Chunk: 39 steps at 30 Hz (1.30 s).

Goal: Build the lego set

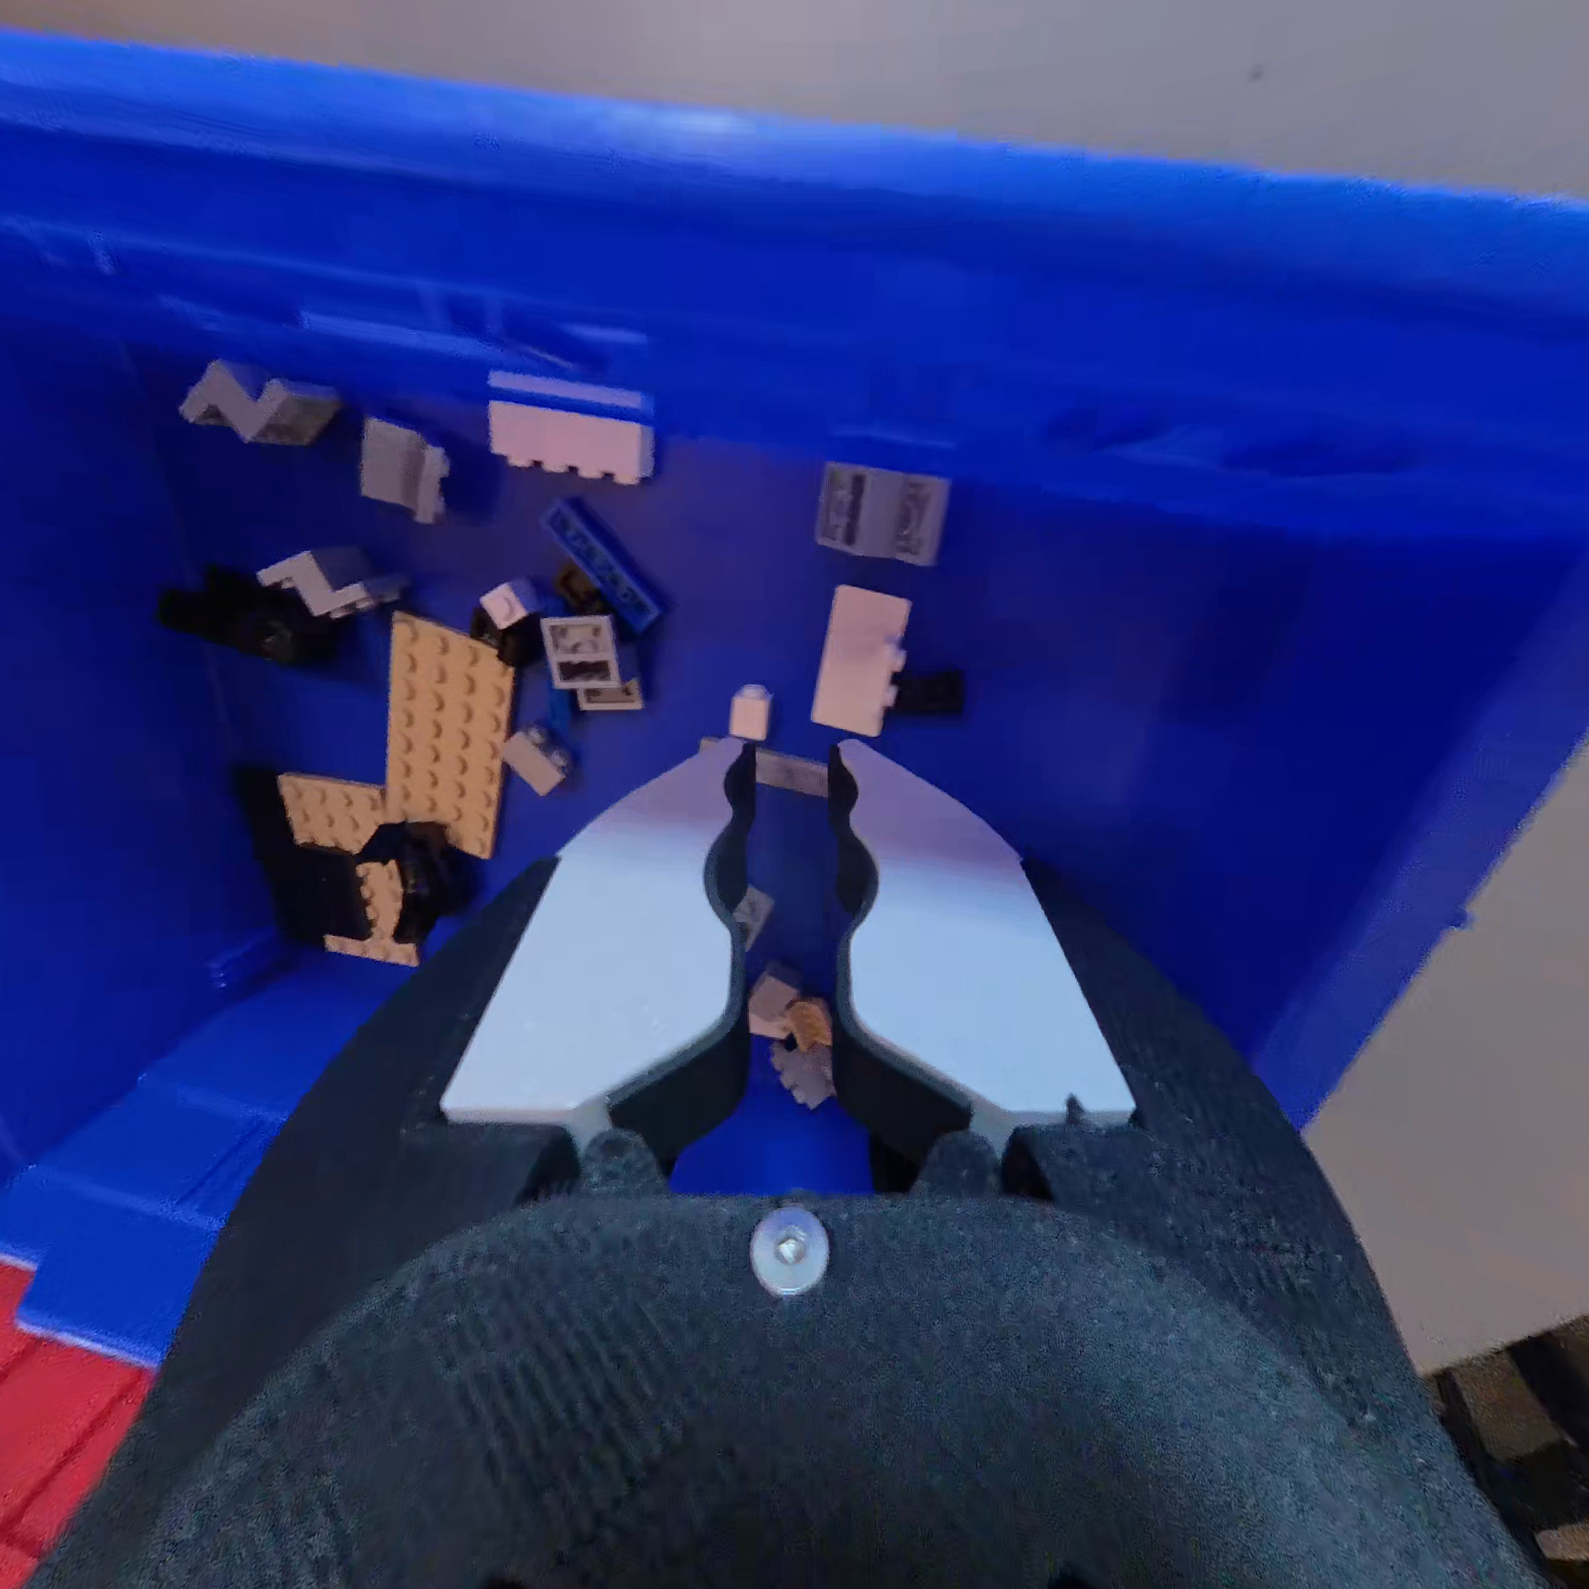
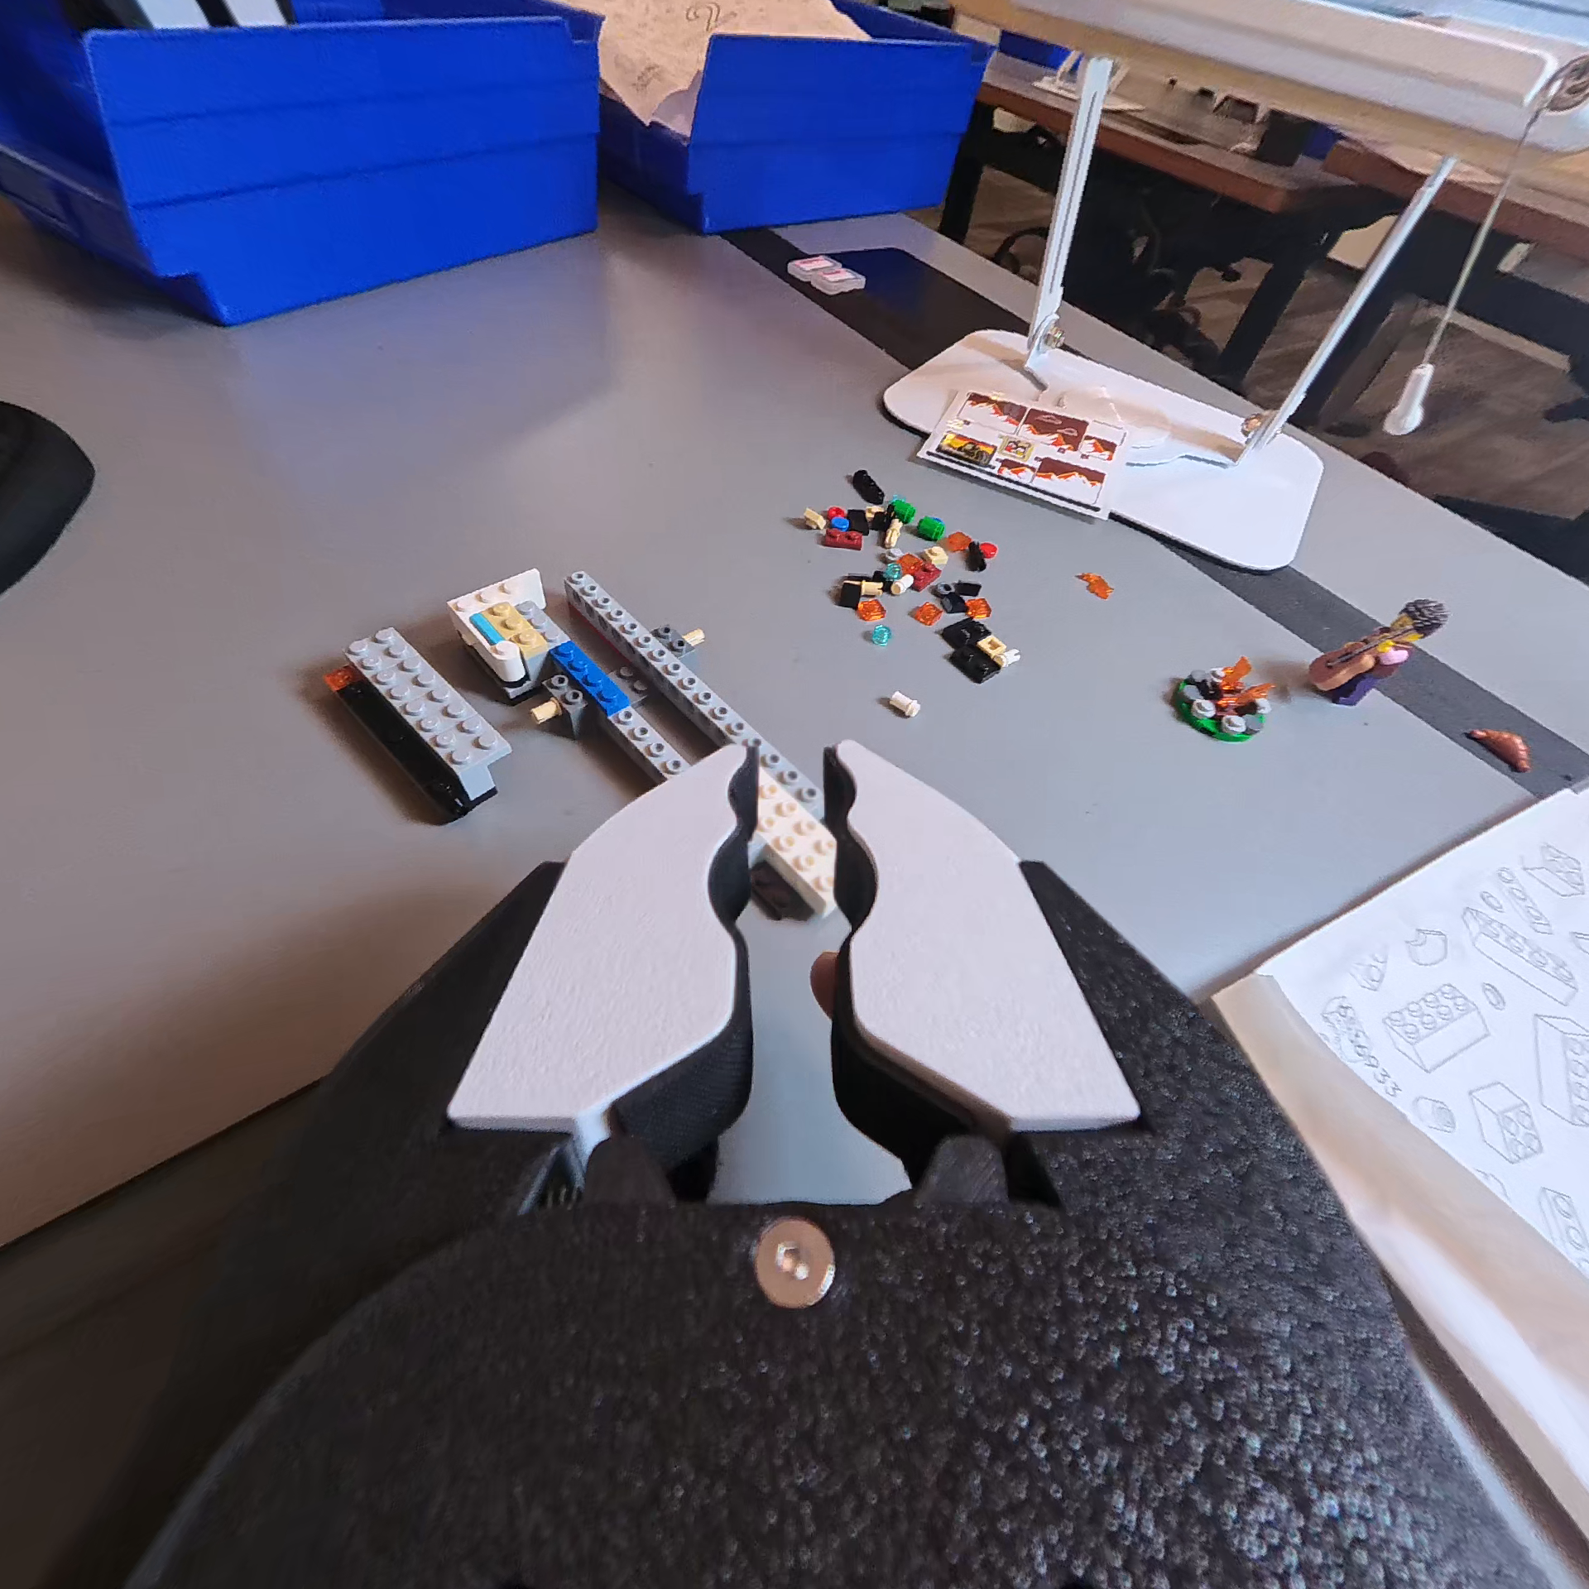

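In the left wrist view my left gripper [image 1: 791, 761] reaches down into a blue bin [image 1: 1118, 361] of loose Lego pieces. Its tips are closed on a small flat grey piece [image 1: 793, 774]. A tan plate [image 1: 447, 731], a white brick [image 1: 860, 658] and a small white stud piece [image 1: 751, 712] lie near it. In the right wrist view my right gripper [image 2: 791, 825] is closed on the white plate [image 2: 795, 838] at the near end of a long grey build [image 2: 653, 671] lying on the grey table [image 2: 430, 430]. A separate grey and black sub-build [image 2: 421, 718] lies to its left.
A pile of small coloured pieces [image 2: 920, 576] lies right of the build. Beyond are a sticker sheet [image 2: 1023, 451] on a white stand base [image 2: 1204, 464], a campfire model [image 2: 1225, 701], a guitar minifigure [image 2: 1376, 653], two blue bins [image 2: 344, 172] and an open booklet [image 2: 1462, 1032]. The gap from one gripper's tips to the other's is roughly 50 cm. Between my right fingertips and the campfire model [image 2: 1225, 701] there is roughly 20 cm.
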{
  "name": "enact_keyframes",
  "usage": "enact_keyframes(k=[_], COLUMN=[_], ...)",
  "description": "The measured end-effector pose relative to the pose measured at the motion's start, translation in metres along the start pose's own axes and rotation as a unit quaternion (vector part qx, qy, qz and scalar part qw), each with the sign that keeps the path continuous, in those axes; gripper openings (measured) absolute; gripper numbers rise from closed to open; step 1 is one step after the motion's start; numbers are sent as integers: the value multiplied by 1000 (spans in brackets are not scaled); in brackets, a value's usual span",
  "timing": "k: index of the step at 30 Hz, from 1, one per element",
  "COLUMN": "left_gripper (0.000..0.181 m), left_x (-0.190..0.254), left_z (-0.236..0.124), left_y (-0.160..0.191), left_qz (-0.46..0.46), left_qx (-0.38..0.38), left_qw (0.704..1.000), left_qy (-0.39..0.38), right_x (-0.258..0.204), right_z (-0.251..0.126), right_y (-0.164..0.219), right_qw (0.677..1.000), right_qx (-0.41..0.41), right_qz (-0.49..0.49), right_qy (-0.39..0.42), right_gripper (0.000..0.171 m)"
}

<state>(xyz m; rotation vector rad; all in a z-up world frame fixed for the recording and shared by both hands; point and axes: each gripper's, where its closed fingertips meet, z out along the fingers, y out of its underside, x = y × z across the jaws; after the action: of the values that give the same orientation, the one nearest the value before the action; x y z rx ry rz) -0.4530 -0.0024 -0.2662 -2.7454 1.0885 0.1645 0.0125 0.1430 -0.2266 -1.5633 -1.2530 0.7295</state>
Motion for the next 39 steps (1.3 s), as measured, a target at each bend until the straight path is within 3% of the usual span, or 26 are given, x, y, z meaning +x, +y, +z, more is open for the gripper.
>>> enact_keyframes(k=[8, 12, 17, 21, 24, 32, 39], left_gripper=[19, 22, 17, 37, 45, 43, 23], left_x=[-70, -90, -58, -37, -35, -41, -45], left_z=[6, 9, 11, 22, 30, 32, 32], left_y=[-14, -31, -50, -45, -47, -53, -53], left_qz=[-40, -35, -7, 26, 35, 1, -24], left_qx=[51, 80, 103, 77, 77, 105, 114], left_qw=[993, 992, 994, 994, 994, 993, 993], left_qy=[-98, -93, 31, 78, 70, 58, 27], right_x=[31, 49, 64, 65, 63, 55, 47], right_z=[-20, -33, -47, -46, -41, -38, -42], right_y=[-25, -30, -27, -23, -21, -20, -26], right_qw=[995, 989, 983, 982, 984, 987, 988], right_qx=[64, 87, 89, 90, 76, 68, 74], right_qz=[17, 46, 54, 68, 55, 41, 27], right_qy=[73, 110, 152, 153, 153, 137, 131], right_gripper=[14, 15, 15, 15, 15, 15, 14])
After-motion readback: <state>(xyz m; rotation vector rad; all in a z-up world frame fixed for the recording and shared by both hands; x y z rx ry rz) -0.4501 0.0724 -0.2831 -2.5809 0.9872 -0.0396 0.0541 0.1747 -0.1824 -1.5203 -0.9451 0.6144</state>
